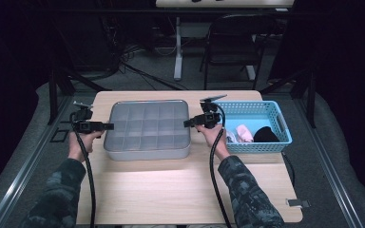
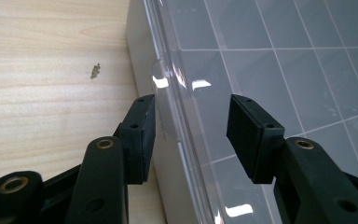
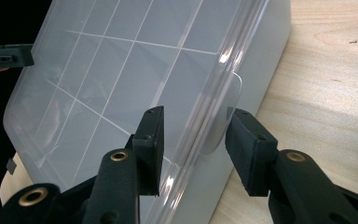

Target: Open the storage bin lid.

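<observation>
The clear compartment box [image 1: 147, 128] sits mid-table [image 1: 185, 190], the blue basket [image 1: 259, 126] at its 3 o'clock. I judge it light, stiff and slick, best taken by the lid's small edge tabs. My left gripper [image 2: 191, 126] at 9 o'clock and right gripper [image 3: 193, 140] at 3 o'clock straddle that rim, jaws parted, not yet pinching.

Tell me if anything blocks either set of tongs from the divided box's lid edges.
Nothing visible does. The left tongs straddle the lid rim of the compartment box at its left side, and the right tongs straddle the rim and its clear tab at the right side. The pads stand apart from the plastic.
</observation>
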A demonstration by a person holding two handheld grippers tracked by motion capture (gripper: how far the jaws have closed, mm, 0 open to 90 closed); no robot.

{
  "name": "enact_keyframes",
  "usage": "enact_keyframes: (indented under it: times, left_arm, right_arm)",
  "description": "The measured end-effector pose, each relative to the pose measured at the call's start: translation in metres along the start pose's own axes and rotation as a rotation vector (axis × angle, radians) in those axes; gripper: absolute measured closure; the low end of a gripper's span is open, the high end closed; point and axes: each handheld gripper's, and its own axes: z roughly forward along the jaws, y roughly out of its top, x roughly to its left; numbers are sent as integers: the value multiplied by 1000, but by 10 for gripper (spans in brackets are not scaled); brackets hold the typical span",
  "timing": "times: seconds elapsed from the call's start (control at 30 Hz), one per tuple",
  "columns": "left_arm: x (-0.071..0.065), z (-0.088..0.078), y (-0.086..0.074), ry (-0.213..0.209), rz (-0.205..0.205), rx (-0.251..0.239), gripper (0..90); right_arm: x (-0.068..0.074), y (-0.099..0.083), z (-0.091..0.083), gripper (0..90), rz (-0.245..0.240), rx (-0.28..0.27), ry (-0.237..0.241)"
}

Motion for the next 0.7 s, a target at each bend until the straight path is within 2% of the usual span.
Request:
enact_keyframes:
  times: [0.13,0.7]
  left_arm:
    - [0,1,-2,-19,-12,-3,511]
    - [-2,1,-4,-1,-8,-24,509]
  right_arm:
    - [0,0,0,586,22,-3,0]
    - [0,-3,0,600,43,-27,2]
